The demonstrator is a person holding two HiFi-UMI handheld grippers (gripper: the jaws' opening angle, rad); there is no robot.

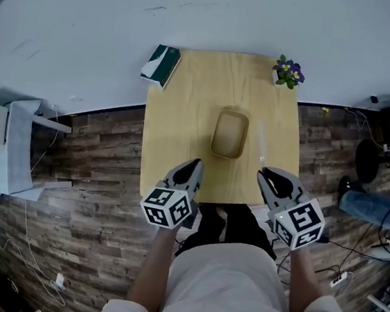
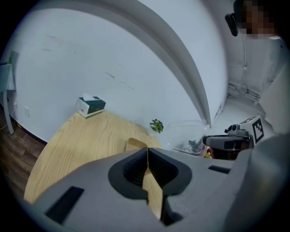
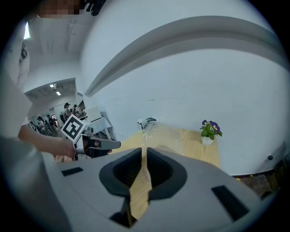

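Left gripper [image 1: 194,166], right gripper [image 1: 263,172]: both closed, empty.
Just short of tray [image 1: 230,133], one each side; jaws likely need parting before any grip.

Smooth matt wood table [image 1: 177,129], clear glossy plastic container [image 2: 188,136]

- No readable words, numbers or brand names in any view.
- Square markers on the left gripper [image 1: 194,166] and the right gripper [image 1: 267,174]: black-and-white coded patterns only, no letters or digits.
- Green-and-white box [image 1: 160,65] at the far left corner of the table [image 1: 185,116]: print too small to read.
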